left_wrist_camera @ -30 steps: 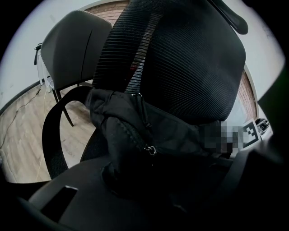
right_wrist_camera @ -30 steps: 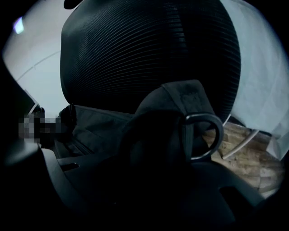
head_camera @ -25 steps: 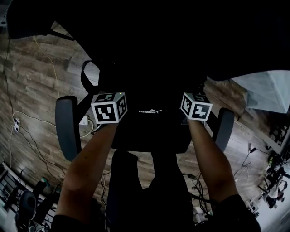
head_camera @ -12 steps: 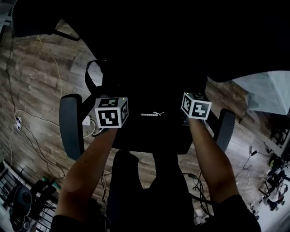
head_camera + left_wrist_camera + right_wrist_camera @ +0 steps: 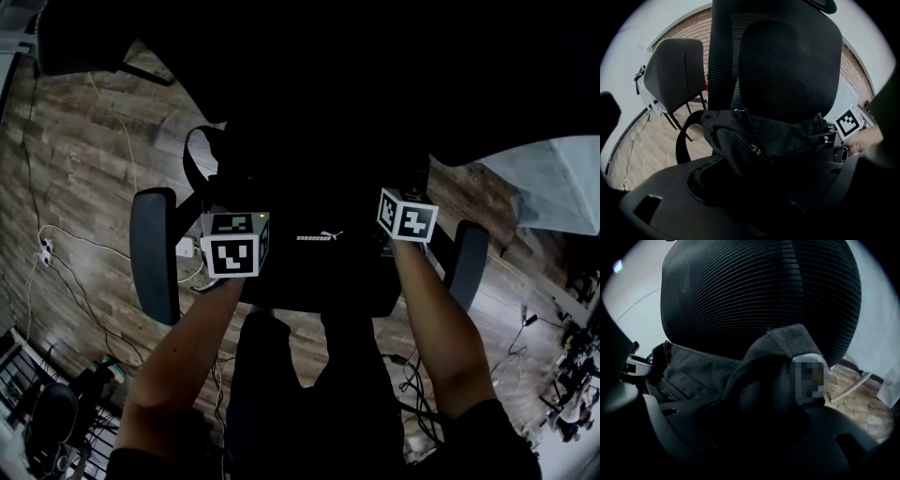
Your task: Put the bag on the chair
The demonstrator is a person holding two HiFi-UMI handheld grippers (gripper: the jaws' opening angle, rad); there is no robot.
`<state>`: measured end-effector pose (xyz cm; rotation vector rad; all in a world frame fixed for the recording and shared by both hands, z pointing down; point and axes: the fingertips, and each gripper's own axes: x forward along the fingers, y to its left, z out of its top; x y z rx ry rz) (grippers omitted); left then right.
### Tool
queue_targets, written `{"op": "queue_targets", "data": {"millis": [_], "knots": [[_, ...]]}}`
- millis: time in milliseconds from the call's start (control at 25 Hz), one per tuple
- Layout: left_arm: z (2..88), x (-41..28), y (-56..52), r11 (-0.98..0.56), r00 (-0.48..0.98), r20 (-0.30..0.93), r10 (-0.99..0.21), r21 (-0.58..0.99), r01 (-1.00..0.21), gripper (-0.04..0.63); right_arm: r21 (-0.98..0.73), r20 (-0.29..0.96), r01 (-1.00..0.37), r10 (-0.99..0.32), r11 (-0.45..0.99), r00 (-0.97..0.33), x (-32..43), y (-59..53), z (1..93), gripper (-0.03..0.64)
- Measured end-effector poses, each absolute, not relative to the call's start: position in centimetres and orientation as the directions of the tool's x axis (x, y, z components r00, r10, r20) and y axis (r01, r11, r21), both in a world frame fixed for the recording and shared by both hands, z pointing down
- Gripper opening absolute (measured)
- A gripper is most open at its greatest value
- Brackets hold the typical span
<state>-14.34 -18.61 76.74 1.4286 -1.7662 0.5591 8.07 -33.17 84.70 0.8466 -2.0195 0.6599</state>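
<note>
The bag (image 5: 309, 253) between the two tongs is black, with a small white logo on it. Past the left tongs (image 5: 764, 176), the chair back (image 5: 787, 61) is black with a fine ribbed weave. The armrests (image 5: 155, 253) just outside the tongs are dark grey. The left tongs and the right tongs (image 5: 750, 427) are charcoal, and each carries a white cube (image 5: 234, 246) printed with black squares. To the left of the left tongs, the floor (image 5: 75, 169) is brown wood planks, streaked light and dark, crossed by a white cable (image 5: 56, 234). Behind the chair the wall (image 5: 693, 28) is reddish brick.
</note>
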Motion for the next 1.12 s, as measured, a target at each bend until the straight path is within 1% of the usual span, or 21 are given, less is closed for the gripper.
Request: {"op": "queue_targets", "data": {"millis": [120,200,360,560,680,960,1120], "knots": [[76.5,-14.6,-17.5,0.297,-0.079,0.803,-0.59,0.126,-0.947,0.327,-0.153,0.848,-0.763,-0.312,0.628,-0.427,8.1,-32.9,84.7,0.25],[75.7,-14.7,-17.1,0.29,-0.1,0.797,-0.596,0.097,-0.952,0.327,-0.149,0.856,-0.762,-0.304,0.63,-0.418,8.2,-32.7,84.7,0.252],[73.5,-14.3,-17.6,0.233,-0.107,0.758,-0.644,0.06,-0.971,0.327,-0.156,0.869,-0.783,-0.293,0.602,-0.398,8.7,-32.8,84.5,0.266],[71.6,-12.9,-17.5,0.165,-0.077,0.748,-0.659,0.044,-0.985,0.327,-0.144,0.884,-0.807,-0.292,0.573,-0.365,9.6,-32.3,83.0,0.29],[70.0,-11.9,-17.7,0.127,-0.05,0.733,-0.679,0.051,-0.991,0.327,-0.143,0.897,-0.831,-0.285,0.538,-0.339,10.5,-31.8,81.9,0.302],[66.7,-10.9,-17.6,0.122,-0.028,0.705,-0.709,0.083,-0.989,0.325,-0.152,0.909,-0.864,-0.276,0.48,-0.313,11.4,-31.0,79.5,0.304],[65.2,-10.8,-17.4,0.113,-0.017,0.698,-0.716,0.092,-0.989,0.325,-0.142,0.905,-0.878,-0.299,0.457,-0.302,12.4,-31.8,78.1,0.316]]}}
